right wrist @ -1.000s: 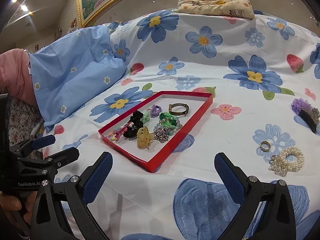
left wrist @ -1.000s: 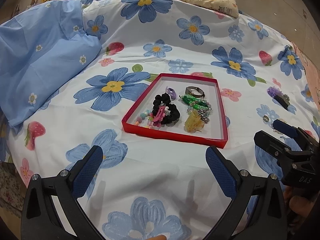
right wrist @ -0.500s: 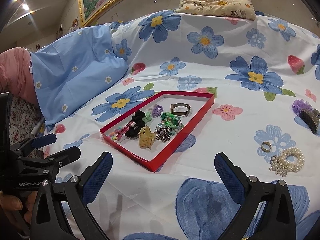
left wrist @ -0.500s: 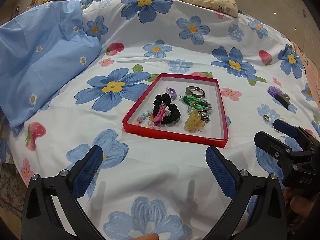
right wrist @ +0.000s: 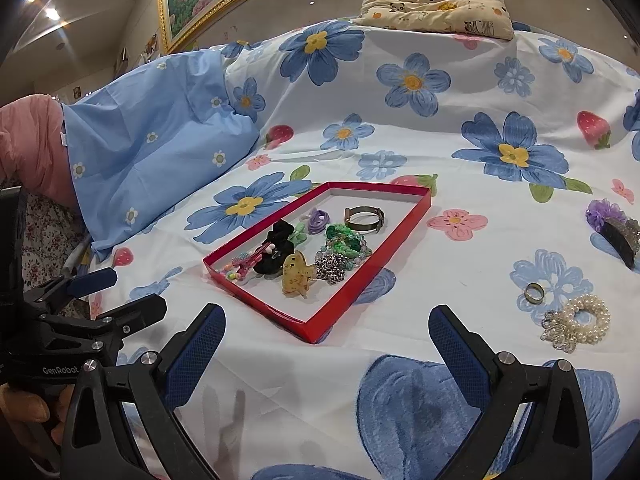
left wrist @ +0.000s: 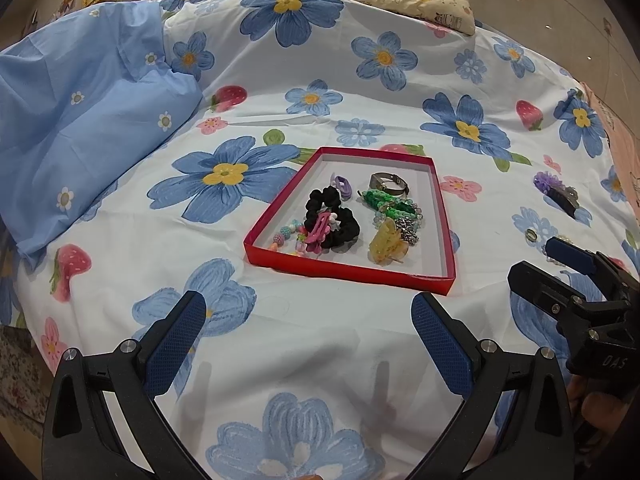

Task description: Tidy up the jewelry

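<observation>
Right gripper (right wrist: 326, 344) gapes wide and empty above the sheet (right wrist: 280, 392); left gripper (left wrist: 308, 332) likewise; best go for the ring (right wrist: 534, 292) squarely, fingers straddling it; it lies ahead to the right, beside the pearl band (right wrist: 586, 320), outside the tray (right wrist: 316, 332).

Both wrist views face forward over the bed, sharing the red tray (left wrist: 348, 270) (right wrist: 320, 330).

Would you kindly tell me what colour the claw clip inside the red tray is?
The claw clip is translucent amber-yellow, clearest in the right wrist view.
</observation>
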Available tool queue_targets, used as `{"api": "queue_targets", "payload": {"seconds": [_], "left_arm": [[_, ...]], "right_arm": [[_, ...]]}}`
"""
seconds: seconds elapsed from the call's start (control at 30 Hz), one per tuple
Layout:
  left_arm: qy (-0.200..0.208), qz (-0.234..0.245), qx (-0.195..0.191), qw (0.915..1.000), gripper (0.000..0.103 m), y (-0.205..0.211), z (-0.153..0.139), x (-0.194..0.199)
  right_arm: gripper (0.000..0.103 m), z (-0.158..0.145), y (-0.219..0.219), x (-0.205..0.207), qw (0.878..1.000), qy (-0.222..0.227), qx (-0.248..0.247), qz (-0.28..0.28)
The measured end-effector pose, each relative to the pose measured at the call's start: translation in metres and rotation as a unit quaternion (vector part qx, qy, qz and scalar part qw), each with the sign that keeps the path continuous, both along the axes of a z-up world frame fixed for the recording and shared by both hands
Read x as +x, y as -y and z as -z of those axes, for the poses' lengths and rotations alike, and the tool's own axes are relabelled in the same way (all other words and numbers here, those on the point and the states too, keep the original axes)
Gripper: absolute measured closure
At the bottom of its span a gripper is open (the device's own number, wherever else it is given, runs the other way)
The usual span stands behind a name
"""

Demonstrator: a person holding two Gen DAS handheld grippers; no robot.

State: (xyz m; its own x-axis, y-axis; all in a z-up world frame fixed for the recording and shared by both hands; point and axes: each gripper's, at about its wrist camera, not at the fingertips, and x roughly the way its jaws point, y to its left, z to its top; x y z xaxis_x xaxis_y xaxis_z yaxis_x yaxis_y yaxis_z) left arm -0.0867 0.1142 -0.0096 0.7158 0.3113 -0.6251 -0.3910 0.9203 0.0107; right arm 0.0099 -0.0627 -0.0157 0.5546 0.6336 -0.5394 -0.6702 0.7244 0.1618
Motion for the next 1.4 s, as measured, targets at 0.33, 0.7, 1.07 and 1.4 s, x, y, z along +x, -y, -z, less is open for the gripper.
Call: {"api": "queue_targets", "payload": {"seconds": [0.33,0.7,1.07,1.4], "left_arm": [[-0.001,0.004,-0.001,1.0,0.0,0.0018,0.0001,-0.0001],[0.0,0.004,-0.002,1.0,0.0,0.0029,-0.0002,-0.0006],[-0.004,0.003,-0.002,1.0,0.0,0.0012,0.0016,-0.0001],[-0.007,0.003,0.0,1.0,0.0,-0.0026,0.0059,0.0037]], "right_arm": [[0.0,-0.0038,-0.0041,-0.0037,1.0,0.001,-0.001,-0.005],[0.0,-0.0049,-0.0049,-0.0048,1.0,0.002,-0.001,-0.006],[0.0,-0.0049,-0.0075,-0.0053,1.0,0.0,-0.004,-0.009],[0.0,-0.0035,-0.0084,-0.0038,1.0,-0.001,-0.005,-0.009]]}}
